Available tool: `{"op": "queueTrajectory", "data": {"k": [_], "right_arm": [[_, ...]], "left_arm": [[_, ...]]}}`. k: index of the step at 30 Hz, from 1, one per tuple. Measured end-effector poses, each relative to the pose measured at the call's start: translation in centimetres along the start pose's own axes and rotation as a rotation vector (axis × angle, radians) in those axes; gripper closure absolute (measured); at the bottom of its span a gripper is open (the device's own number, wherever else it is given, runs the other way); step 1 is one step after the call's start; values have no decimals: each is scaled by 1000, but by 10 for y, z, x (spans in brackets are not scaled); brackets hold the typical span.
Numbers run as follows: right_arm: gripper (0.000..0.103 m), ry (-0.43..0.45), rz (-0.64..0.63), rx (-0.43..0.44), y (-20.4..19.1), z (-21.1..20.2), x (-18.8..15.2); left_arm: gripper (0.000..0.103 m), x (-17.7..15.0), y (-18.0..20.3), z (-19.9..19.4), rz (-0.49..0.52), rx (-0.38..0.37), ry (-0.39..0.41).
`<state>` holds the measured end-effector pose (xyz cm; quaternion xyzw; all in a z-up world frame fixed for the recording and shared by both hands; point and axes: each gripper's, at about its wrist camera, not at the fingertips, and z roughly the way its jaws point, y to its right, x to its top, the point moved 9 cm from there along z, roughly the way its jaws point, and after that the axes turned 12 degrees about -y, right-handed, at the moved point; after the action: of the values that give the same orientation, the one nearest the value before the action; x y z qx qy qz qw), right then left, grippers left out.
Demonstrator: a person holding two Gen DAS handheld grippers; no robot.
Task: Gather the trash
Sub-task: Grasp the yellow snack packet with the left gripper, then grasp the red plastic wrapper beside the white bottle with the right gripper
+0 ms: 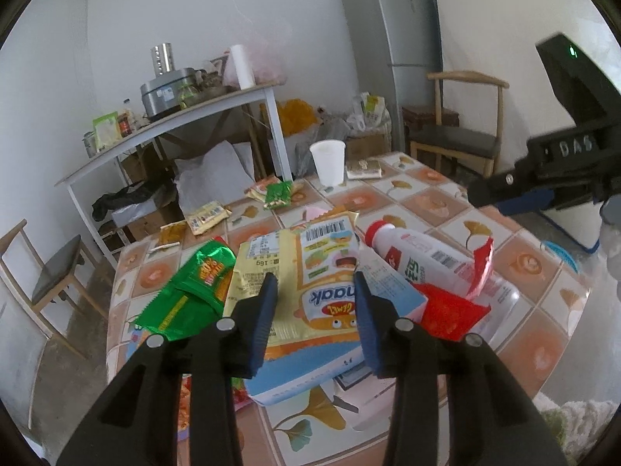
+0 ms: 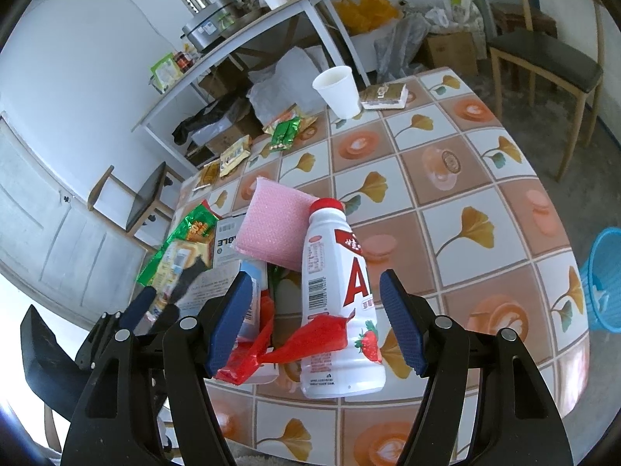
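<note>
Gripping the yellow snack wrapper (image 1: 310,283) between its pads, the left gripper (image 1: 315,285) is nearer the pile on the surface (image 2: 446,202). The right gripper (image 2: 310,287) hangs open over the white bottle (image 2: 341,303), which lies flat with its long axis running straight away, red cap pointing to the far side, between the jaws.

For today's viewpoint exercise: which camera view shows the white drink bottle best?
The right wrist view: the white drink bottle lies nearly whole, label readable, between the open right tongs. The left wrist view shows it farther off, its lower part hidden by a red wrapper.
</note>
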<state>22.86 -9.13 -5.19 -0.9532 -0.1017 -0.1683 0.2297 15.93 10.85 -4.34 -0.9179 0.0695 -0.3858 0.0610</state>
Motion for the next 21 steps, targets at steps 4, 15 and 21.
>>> {"op": "queueTrajectory", "data": {"k": [4, 15, 21], "right_arm": [[38, 7, -3, 9, -1, -5, -1], [41, -18, -98, 105, -23, -12, -18], [49, -139, -138, 177, -44, 6, -48]], "left_arm": [[66, 4, -11, -13, -50, -37, 35], [66, 17, -55, -45, -204, -122, 115], [66, 15, -66, -51, -255, -140, 122]]}}
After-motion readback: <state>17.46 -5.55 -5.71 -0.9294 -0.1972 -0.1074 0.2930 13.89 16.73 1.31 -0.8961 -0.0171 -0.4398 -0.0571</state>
